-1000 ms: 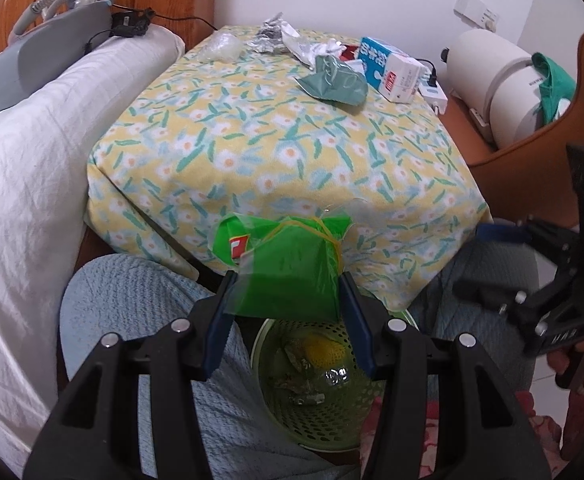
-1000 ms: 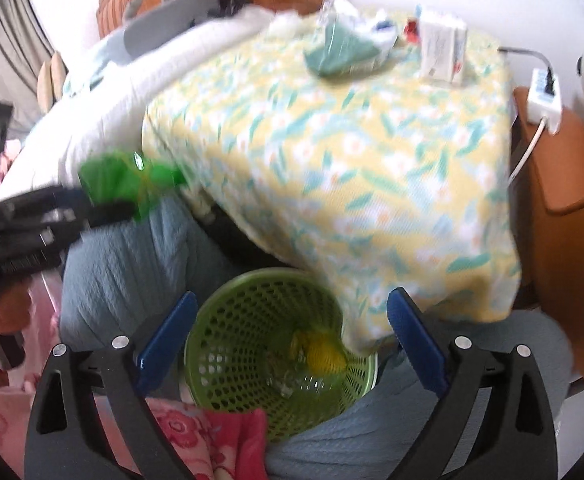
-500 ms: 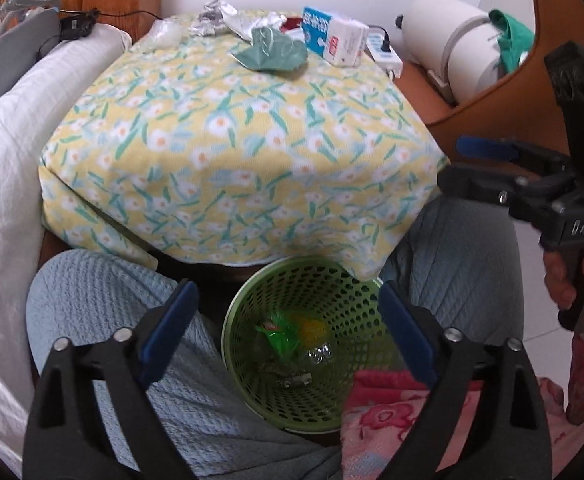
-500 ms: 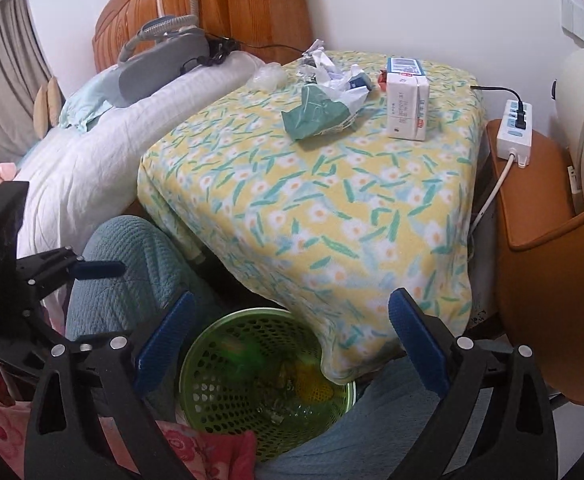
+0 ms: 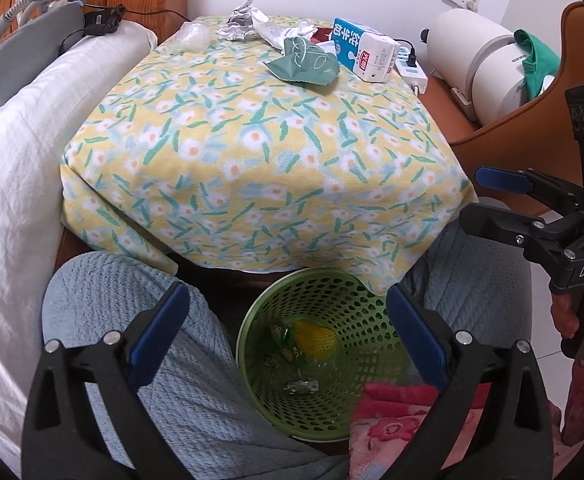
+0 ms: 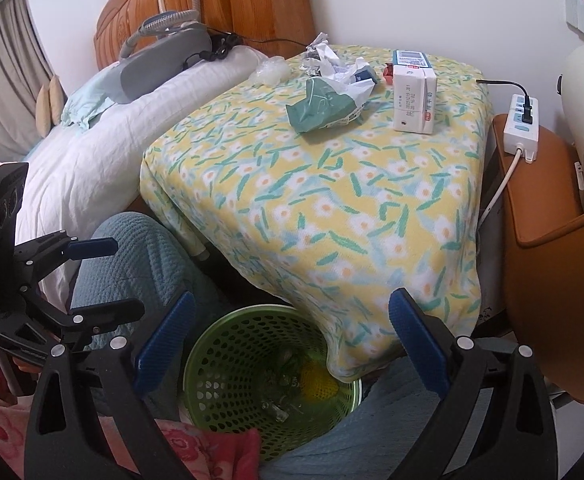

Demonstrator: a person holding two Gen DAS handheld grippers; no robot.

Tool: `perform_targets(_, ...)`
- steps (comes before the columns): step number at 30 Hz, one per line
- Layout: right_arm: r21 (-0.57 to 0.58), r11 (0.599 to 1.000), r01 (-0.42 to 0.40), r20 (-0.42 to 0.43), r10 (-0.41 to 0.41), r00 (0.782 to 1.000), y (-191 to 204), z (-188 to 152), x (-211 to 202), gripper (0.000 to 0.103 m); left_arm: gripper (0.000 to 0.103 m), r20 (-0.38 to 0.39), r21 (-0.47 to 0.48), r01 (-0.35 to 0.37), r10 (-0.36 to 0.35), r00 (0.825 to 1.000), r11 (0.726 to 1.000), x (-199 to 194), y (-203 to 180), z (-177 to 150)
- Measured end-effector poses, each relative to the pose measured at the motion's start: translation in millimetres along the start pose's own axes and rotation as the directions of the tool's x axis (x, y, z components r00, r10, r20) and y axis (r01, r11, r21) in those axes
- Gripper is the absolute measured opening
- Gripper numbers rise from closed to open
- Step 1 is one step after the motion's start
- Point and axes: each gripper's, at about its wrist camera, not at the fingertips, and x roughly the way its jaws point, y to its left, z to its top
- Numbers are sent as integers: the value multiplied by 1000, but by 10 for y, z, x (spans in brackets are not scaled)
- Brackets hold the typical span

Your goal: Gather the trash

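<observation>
My left gripper [image 5: 286, 296] hangs over the green mesh basket [image 5: 276, 300], its jaws still opening with nothing between them. In the basket lie a green wrapper [image 5: 282, 334], a yellow piece [image 5: 315, 338] and other scraps. My right gripper [image 6: 292, 298] stands open and empty above the same basket [image 6: 228, 332]. At the far end of the floral-clothed table [image 5: 252, 152] sit a dark green wrapper [image 5: 303, 64], a milk carton [image 5: 365, 54], crumpled foil [image 5: 242, 20] and a clear plastic piece [image 5: 192, 38].
A person's knees in blue-grey trousers [image 5: 104, 292] flank the basket. A white bed [image 5: 12, 152] with a grey hosed device [image 5: 20, 52] lies left. To the right are a power strip [image 6: 523, 124], a white cylinder appliance [image 5: 475, 60] and a brown chair [image 6: 543, 208].
My left gripper was shut on the green wrapper a second ago; its jaws spread wide and the wrapper dropped into the basket. The right gripper stayed open.
</observation>
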Motion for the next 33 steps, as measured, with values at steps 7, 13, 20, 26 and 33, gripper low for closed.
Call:
perform_targets(7, 5, 1000, 9, 4, -9, 1000, -4, 26, 24, 97, 94, -1, -10, -13, 13, 1000, 1000, 35, 25, 55)
perform_targets(13, 7, 1000, 20, 26, -20, 999, -38, 234, 79, 97, 95, 29, 1, -88, 88, 996, 996, 77, 131, 291)
perform_targets(20, 41, 999, 33, 45, -35, 998, -103, 720, 340, 97, 95, 79, -42, -178, 180, 980, 983, 181, 306, 852)
perform_targets(26, 208, 978, 31, 49, -42, 998, -238, 1156, 611, 97, 95, 94, -119, -208, 220, 971, 971, 282, 518, 1264)
perform_targets(33, 392, 914, 107, 41, -134, 990, -342, 1422, 953, 97, 95, 91, -174, -239, 258, 962, 955, 386, 808, 1529)
